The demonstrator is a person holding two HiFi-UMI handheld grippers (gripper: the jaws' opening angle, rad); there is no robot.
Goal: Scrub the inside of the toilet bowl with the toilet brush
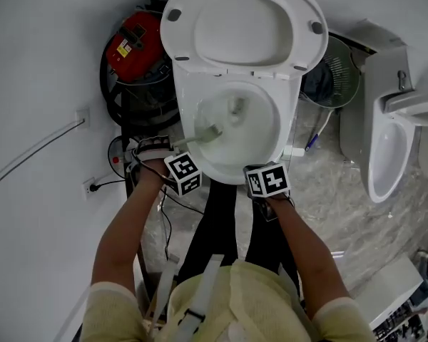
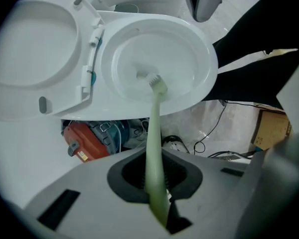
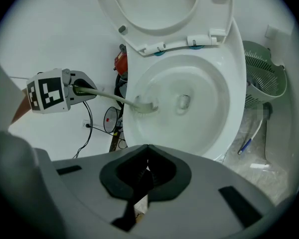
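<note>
Our left gripper (image 2: 154,180) had its fingers closed on the pale green handle of the toilet brush (image 2: 153,128), which ran forward from them and over the near rim of the toilet bowl (image 1: 289,116). The bristle head sat down inside the bowl, low on its left inner wall, just beside the drain opening. Whether the bristles pressed on the porcelain we could not tell. The seat (image 1: 178,41) stood raised behind the bowl.

Our right gripper (image 3: 144,173) hung at the front rim, to the right of the left one and apart from the brush. Its fingers were closed together with nothing between them.

A red canister (image 1: 132,41) stood on the floor to the left of the toilet. A green mesh basket (image 1: 339,73) stood to its right, with a urinal (image 1: 389,148) further right.
</note>
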